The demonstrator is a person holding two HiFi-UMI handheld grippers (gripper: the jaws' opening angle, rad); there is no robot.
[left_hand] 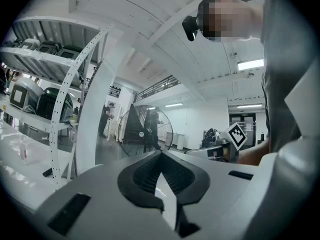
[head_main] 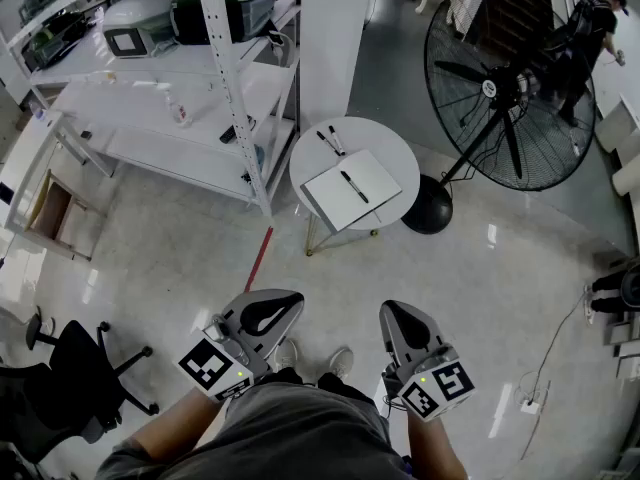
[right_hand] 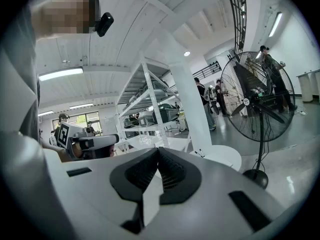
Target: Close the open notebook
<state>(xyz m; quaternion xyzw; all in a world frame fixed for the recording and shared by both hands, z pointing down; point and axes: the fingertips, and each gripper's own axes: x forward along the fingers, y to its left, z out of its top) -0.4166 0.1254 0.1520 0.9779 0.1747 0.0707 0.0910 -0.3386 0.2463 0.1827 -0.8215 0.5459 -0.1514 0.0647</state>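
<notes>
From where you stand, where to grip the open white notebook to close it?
Open white notebook: take the thin edge at its near corner, by the round white table's rim, coming low from your side. It lies flat, so only edges offer purchase. Black pen on the pages probably comes off first.

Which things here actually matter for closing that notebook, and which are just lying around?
For the job: open notebook, pen lying on its page, round table under it, left gripper, right gripper.
Just lying about: two markers behind the notebook, fan, shelving, office chair.
</notes>
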